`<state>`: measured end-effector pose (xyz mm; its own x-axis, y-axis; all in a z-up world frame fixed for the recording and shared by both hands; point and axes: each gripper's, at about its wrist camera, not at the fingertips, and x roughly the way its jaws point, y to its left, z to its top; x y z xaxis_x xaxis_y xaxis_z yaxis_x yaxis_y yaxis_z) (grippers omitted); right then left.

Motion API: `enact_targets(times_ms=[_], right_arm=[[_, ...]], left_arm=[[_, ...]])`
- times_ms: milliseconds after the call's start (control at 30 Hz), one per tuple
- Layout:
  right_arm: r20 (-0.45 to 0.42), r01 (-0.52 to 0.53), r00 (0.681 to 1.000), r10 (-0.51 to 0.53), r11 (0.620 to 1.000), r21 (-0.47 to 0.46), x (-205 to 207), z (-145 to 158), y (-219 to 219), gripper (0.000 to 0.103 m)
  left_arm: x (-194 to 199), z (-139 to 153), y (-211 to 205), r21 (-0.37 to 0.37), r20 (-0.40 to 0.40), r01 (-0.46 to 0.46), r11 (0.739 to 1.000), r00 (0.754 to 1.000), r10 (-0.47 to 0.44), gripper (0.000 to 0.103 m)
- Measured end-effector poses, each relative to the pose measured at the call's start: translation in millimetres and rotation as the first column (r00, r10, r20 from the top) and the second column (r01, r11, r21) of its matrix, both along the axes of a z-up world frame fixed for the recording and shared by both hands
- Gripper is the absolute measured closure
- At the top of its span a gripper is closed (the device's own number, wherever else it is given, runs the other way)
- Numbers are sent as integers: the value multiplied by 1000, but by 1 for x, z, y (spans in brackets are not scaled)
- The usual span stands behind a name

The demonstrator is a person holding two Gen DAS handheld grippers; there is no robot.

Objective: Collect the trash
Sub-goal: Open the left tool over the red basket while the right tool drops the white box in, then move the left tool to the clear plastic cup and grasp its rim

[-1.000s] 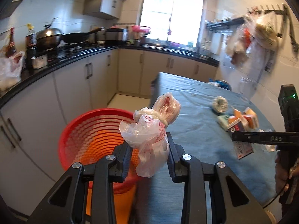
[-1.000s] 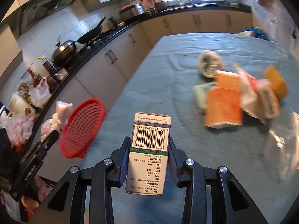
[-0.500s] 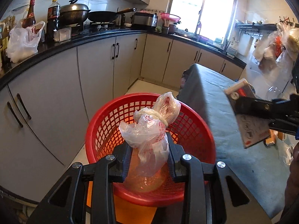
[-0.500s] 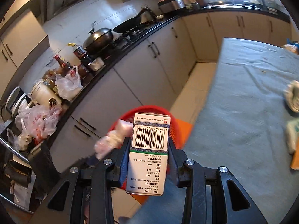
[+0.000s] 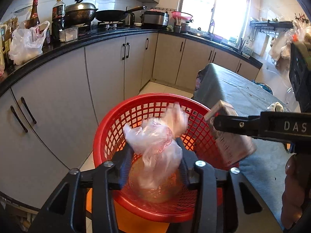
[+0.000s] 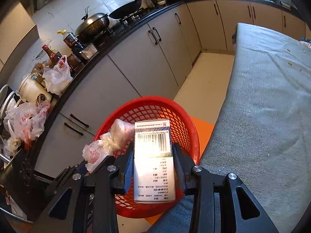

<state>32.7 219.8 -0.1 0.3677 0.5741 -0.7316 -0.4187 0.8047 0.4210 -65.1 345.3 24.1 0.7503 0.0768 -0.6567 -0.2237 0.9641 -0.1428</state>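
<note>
Two tongs over basket (image 5: 108,136) | left tongs (image 5: 153,167) opening, bag (image 5: 155,145) loose between jaws | right tongs (image 6: 153,167) opening, box (image 6: 153,159) between jaws, above basket | bench (image 6: 262,116) beside

Daylight enters from the window (image 5: 215,9) at one o'clock in the left wrist view; the glass is overexposed to pure white. The plastic bag (image 5: 157,145) at the centre is smeared by motion blur, while the cabinets stay sharp. In the right wrist view, strong glare washes out the middle of the box (image 6: 153,155), near six o'clock. Both pictures bend straight lines and have dark corners from the fisheye lens.
</note>
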Motion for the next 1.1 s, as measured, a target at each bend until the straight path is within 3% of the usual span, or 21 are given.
enact_targets(times_ms=[67, 433, 833, 967, 1100], right_arm=[[3, 7, 1000, -7, 1000, 13, 0, 3, -3, 47], [87, 36, 995, -44, 996, 83, -42, 28, -56, 46], [154, 155, 973, -172, 981, 117, -95, 42, -176, 46], [155, 226, 956, -249, 963, 149, -108, 46, -230, 46], [161, 330, 919, -359, 927, 180, -120, 51, -293, 46]], left_arm=[[-1, 2, 3, -15, 10, -3, 1000, 1000, 4, 47], [-20, 22, -12, -18, 59, -3, 1000, 998, 4, 44], [-32, 52, -118, 44, 112, 171, 984, 978, -175, 41], [-30, 53, -166, 75, 94, 264, 962, 958, -270, 40], [-27, 50, -213, 77, 69, 363, 929, 927, -368, 35]])
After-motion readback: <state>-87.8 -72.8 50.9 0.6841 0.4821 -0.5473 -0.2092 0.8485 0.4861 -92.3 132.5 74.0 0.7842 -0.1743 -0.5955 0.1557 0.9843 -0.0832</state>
